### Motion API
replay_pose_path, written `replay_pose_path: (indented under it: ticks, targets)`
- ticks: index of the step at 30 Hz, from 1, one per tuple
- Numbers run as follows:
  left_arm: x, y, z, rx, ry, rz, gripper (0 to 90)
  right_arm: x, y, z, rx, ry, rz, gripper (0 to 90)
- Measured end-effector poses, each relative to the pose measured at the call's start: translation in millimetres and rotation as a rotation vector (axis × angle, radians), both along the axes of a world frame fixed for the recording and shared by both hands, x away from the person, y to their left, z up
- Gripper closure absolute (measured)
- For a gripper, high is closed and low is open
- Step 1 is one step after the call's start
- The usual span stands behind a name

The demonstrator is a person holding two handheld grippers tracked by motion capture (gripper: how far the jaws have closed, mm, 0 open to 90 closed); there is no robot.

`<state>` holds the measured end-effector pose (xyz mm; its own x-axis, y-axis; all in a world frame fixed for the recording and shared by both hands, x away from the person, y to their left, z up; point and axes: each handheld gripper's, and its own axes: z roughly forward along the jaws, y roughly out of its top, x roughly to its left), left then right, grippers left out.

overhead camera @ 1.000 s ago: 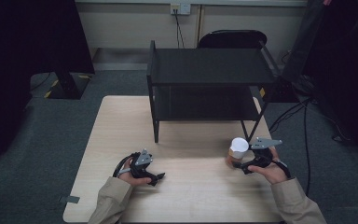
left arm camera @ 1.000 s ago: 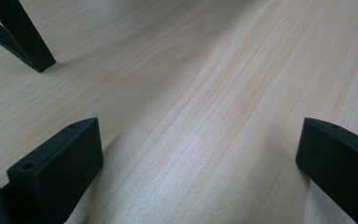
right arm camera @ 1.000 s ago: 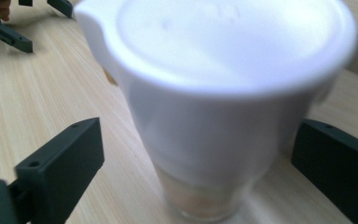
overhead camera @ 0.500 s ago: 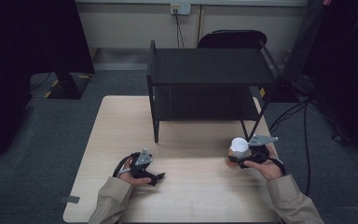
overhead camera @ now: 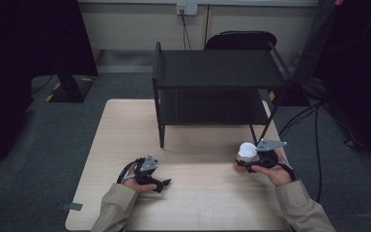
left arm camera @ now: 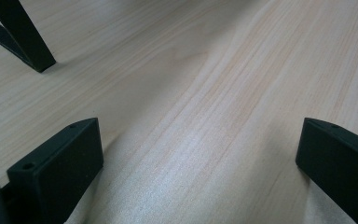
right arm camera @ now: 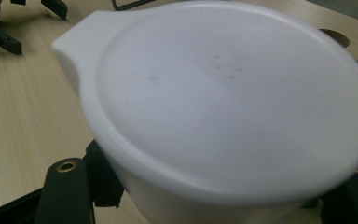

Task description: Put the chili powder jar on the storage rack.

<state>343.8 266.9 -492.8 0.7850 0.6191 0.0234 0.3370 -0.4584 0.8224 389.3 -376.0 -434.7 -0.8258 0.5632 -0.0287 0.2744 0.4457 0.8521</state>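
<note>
A cup with a white lid stands upright at the table's right side, just in front of the black rack's right front leg. My right gripper is shut on the cup from the right. In the right gripper view the lid sits very close and blurred, with a black jaw low on either side of the cup. My left gripper rests low on the table at the front left, pointing right. In the left gripper view its jaws stand wide open over bare wood with nothing between them.
A black two-level rack stands on the far half of the light wooden table; one of its legs shows ahead of the left gripper. Behind the table is a dark chair. Cables run over the floor at right.
My right hand has shifted a little to the left and away from the front edge, with the cup still held. The left gripper has stayed where it was.
</note>
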Motion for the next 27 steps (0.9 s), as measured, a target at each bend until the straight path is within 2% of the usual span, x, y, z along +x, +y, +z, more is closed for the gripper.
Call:
replay_pose_path:
  ticks: [9,14,27]
  targets:
    - [-0.1,0.2,-0.3,-0.001,-0.001,0.0,0.0,-2.1,2.2,2.8,-0.014,-0.002,0.0,30.5]
    - [-0.1,0.2,-0.3,-0.001,-0.001,0.0,0.0,-3.0,1.0,4.3,-0.001,-0.002,-0.003,30.5]
    - [-0.2,0.1,-0.4,-0.001,-0.001,0.001,0.0,-1.7,0.2,26.6,0.006,0.0,0.006,30.5]
